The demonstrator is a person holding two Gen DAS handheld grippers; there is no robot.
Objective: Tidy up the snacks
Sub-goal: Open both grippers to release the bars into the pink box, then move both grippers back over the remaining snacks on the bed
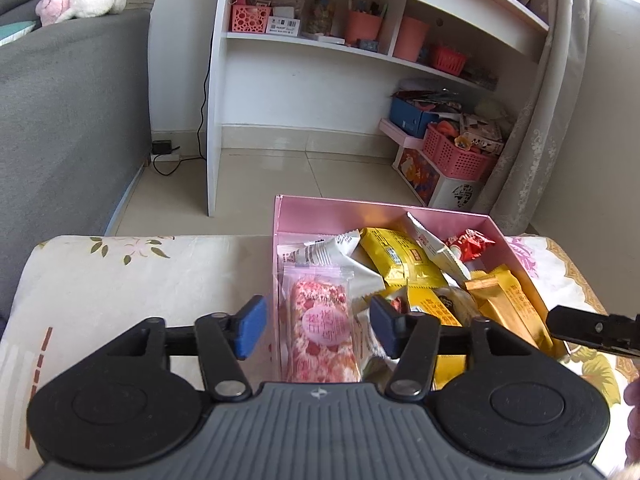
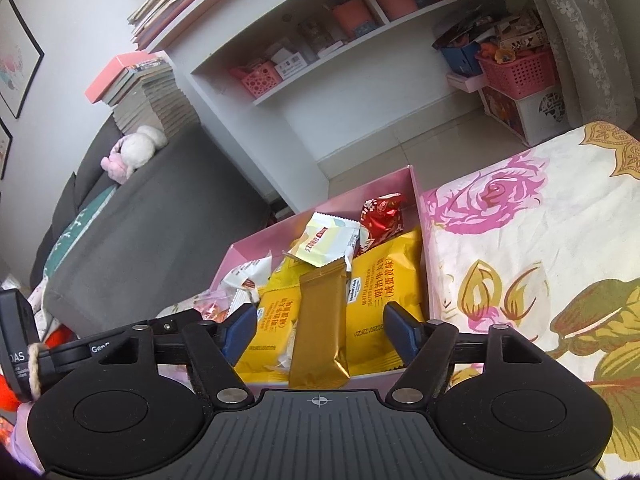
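Over the pink box, the left gripper stands part open above the pink-speckled packet, nothing gripped; the right gripper gapes around, not on, the gold bar. Both should lift clear without snagging wrappers. Packets deeper in the box are buried, labels unreadable.

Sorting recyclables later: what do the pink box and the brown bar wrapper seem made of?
Pink box: likely coated cardboard, with thin flat walls, crisp corners and a soft sheen. Brown bar wrapper: probably metallic plastic film, glossy and creased.
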